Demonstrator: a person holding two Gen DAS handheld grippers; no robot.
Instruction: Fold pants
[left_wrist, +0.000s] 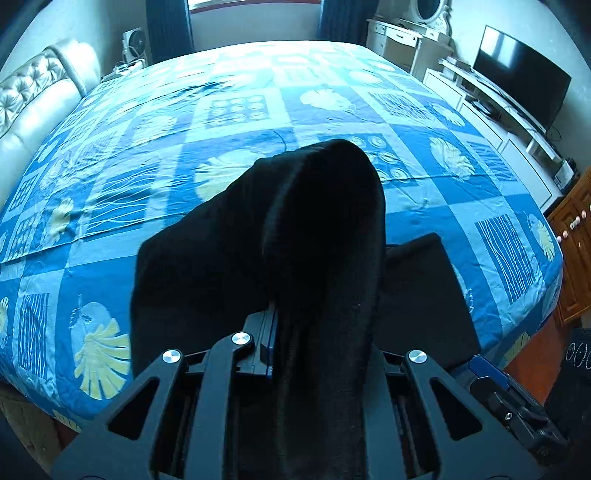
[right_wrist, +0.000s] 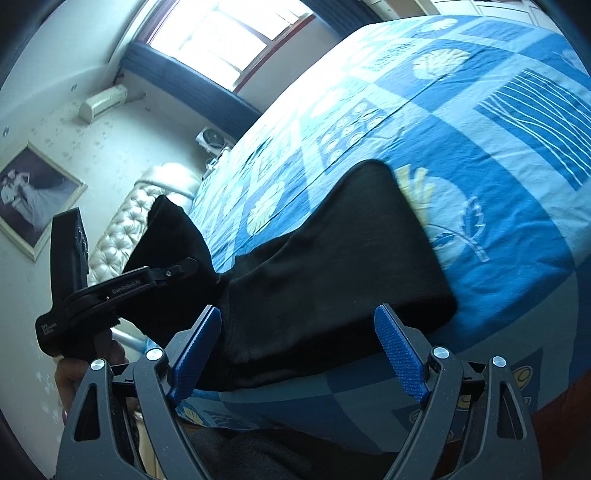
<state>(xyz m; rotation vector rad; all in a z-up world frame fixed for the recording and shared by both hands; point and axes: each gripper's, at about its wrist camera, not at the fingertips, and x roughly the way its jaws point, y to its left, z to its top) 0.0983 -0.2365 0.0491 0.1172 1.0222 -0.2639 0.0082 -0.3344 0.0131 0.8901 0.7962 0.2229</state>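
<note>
The black pants (left_wrist: 317, 221) rise in a hump over my left gripper (left_wrist: 288, 332), which is shut on a lifted end of them. Only one blue pad (left_wrist: 267, 343) shows; cloth hides the other finger. The rest of the pants (right_wrist: 332, 266) lies flat near the front edge of the bed (right_wrist: 498, 206). My right gripper (right_wrist: 298, 314) stands open just above that flat part, its blue pads (right_wrist: 195, 350) wide apart and pressing nothing. In the right wrist view the left gripper (right_wrist: 173, 271) holds the raised end at the left, with a hand (right_wrist: 70, 373) below it.
The blue patterned bedcover (left_wrist: 258, 110) spreads far beyond the pants. A tufted white headboard (left_wrist: 33, 96) lines the left side. A TV (left_wrist: 521, 77) on a white cabinet and a wooden cupboard (left_wrist: 576, 251) stand at the right. A window (right_wrist: 218, 40) lies beyond the bed.
</note>
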